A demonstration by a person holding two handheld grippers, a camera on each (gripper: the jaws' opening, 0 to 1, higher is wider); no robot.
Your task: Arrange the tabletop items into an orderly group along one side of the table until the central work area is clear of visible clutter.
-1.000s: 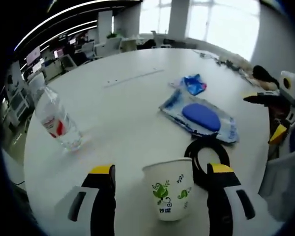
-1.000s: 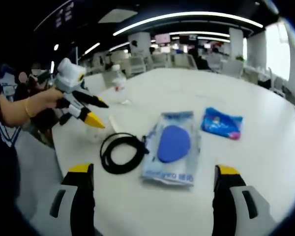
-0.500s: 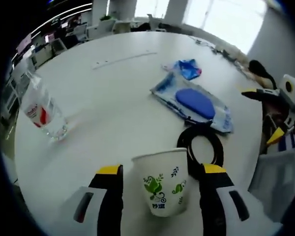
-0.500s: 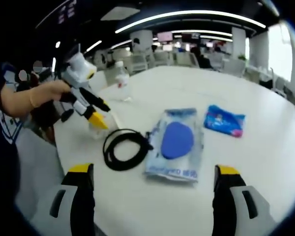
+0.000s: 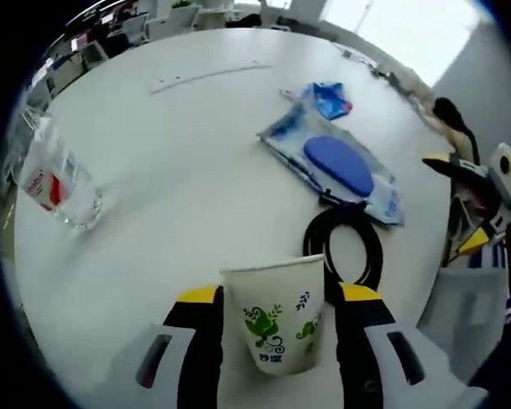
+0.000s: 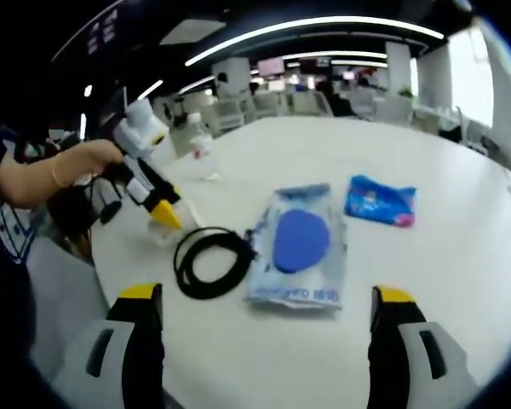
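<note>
Step in hand looks like the grab on the paper cup (image 5: pixel 277 317), first of the clutter to get shifted. Going left to right across the left gripper view: clear water bottle (image 5: pixel 55 177) with a red label standing far out at the left edge of the white surface (image 5: pixel 179 162), well apart from everything else; then the cup, upright at the near edge with its green leaf print facing the camera, sitting between the yellow-tipped jaws of the left tongs (image 5: pixel 278 298), which have closed in to just beside or touching both walls (can't quite tell if already pinching, but no visible squash in the rim). Right behind the cup, a coiled black cable (image 5: pixel 344 247), and beyond that the blue-lidded wipes pack (image 5: pixel 341 167) and a small blue packet (image 5: pixel 330 98). Over in the right gripper view, same spread: cable (image 6: pixel 209 262), wipes pack (image 6: pixel 296 247), blue packet (image 6: pixel 381 202). Right tongs (image 6: pixel 269 319) spread wide, holding nothing, hanging above the near edge of the surface. Next move, probably: finish a gentle squeeze on the cup (thin paper, easy to crumple), lift straight up clear of the cable, and carry it toward the bottle's side so a row can start there.
</note>
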